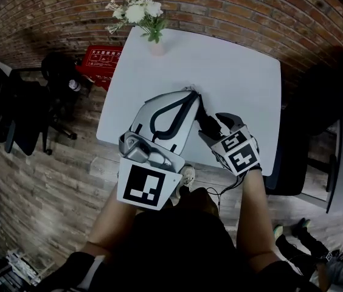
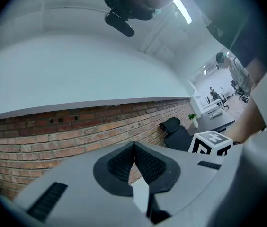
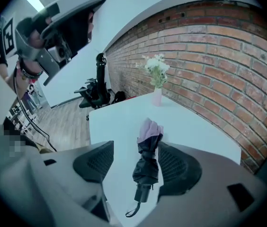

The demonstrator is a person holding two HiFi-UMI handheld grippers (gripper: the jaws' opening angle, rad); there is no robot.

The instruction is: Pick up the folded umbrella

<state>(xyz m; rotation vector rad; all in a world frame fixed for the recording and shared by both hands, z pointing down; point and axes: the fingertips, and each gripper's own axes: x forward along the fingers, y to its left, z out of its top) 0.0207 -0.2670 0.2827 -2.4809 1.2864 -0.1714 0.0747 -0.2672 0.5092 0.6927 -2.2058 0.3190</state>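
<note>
I am at the approach step. My right claw [image 3: 134, 167] is wide and tilted down over the table [image 3: 119, 122]. The umbrella [image 3: 146, 162] lies flat there between its jaws, closer to the right-side one, and I judge the pads do not press it yet. My left claw [image 2: 134, 150] is closed on nothing and faces the brick wall [image 2: 76, 126]. Next, I think, I must go lower, bring the dark body to the middle, then close firmly and lift.

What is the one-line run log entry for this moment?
phase: approach | right tool: open, jaws either side of folded umbrella, not gripped | umbrella: lying on white table | left tool: shut, empty
</note>
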